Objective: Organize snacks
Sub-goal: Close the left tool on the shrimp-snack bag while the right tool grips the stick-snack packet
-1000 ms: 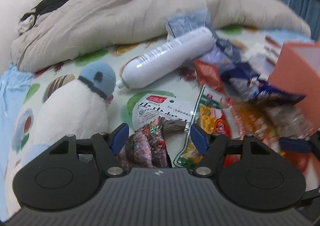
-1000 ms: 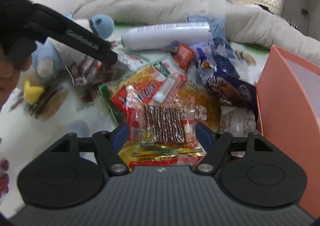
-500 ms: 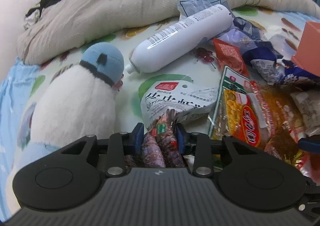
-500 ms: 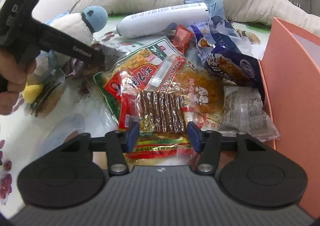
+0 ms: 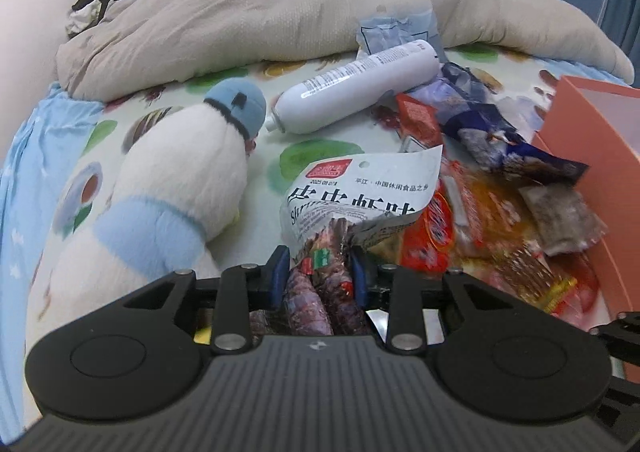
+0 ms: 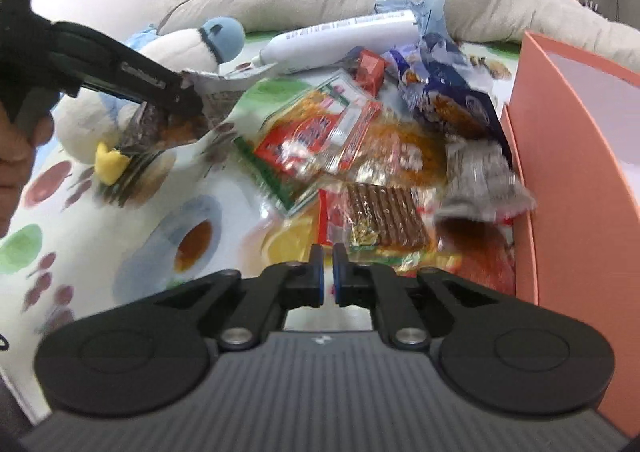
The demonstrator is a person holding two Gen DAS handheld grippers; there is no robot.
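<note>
My left gripper (image 5: 318, 272) is shut on a white shrimp snack packet (image 5: 360, 192), which stands up from its jaws; in the right wrist view the same left gripper (image 6: 176, 92) holds that packet (image 6: 224, 92) above the bedsheet. My right gripper (image 6: 328, 268) has its jaws together on the clear lower-left edge of a packet of brown sticks (image 6: 380, 216). That packet lies on a heap of snacks beside an orange box (image 6: 580, 132). A large yellow-and-red packet (image 6: 320, 132) and a blue bag (image 6: 452, 100) lie in the heap.
A white spray bottle (image 5: 360, 88) lies behind the snacks. A white-and-blue plush toy (image 5: 180, 172) sits at the left. A grey blanket (image 5: 280, 12) is bunched along the back. A person's hand (image 6: 16, 148) grips the left tool's handle.
The left jaws closed on the shrimp packet and raised it off the sheet. The right jaws went from wide around the brown-stick packet to together at its edge.
</note>
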